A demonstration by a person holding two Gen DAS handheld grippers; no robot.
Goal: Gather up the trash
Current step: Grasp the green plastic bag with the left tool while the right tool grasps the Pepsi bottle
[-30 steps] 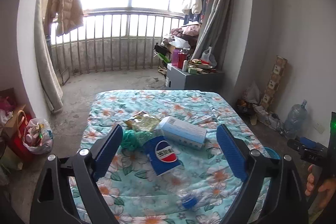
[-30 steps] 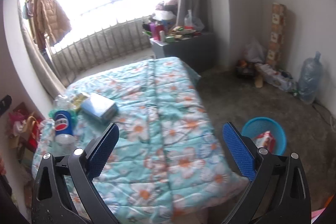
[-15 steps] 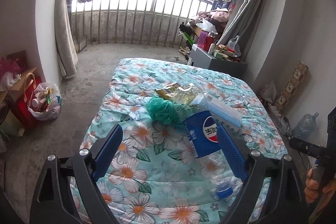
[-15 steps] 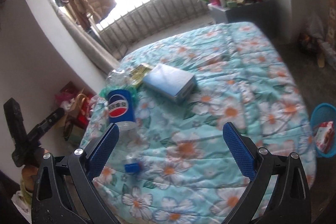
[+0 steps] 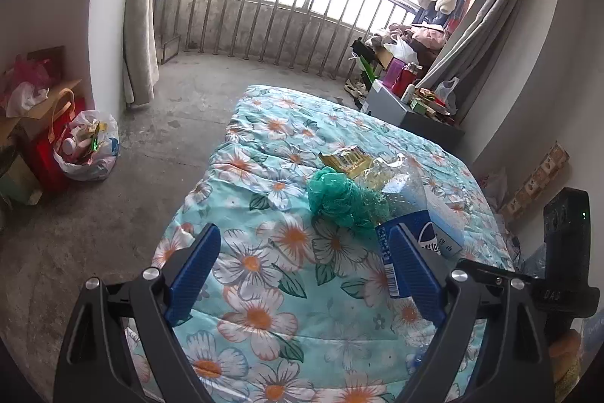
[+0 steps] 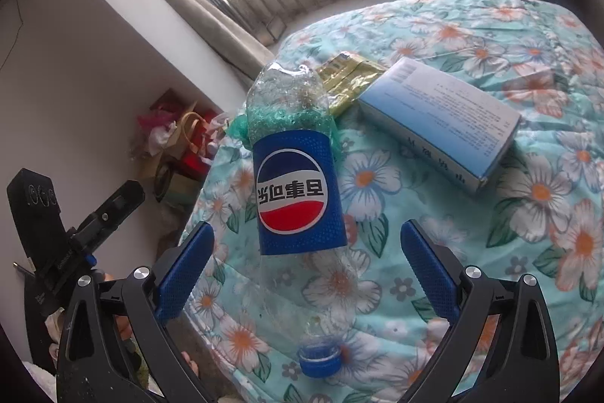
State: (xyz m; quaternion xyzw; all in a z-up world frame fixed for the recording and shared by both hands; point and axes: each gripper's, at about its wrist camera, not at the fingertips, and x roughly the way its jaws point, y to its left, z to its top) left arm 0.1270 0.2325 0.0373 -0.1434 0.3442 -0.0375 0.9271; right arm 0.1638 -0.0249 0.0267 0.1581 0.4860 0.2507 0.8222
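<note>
Right tool [image 6: 307,259]: jaws wide apart, empty, hovering over the bottle's neck.
Left tool [image 5: 302,263]: wide open, holding nothing, above the bed's near left part.
Bottle [image 6: 298,191]: clear plastic, blue label, lying on the bed [image 6: 509,233], blue cap [image 6: 319,359] nearest.
Green bag [image 5: 336,195]: crumpled, touching the bottle's far end.
Box [image 6: 441,118]: right of the bottle, near it.
Yellow wrapper [image 6: 349,76]: far side, beside the box.

Left wrist: looks along my left claw [image 5: 304,263] from above the bed [image 5: 264,274], toward the balcony railing [image 5: 287,14].
Right wrist: close, low over the bottle [image 6: 298,191], facing the same railing.
Shared: bottle, blue box [image 6: 441,119], floral bedding.
</note>
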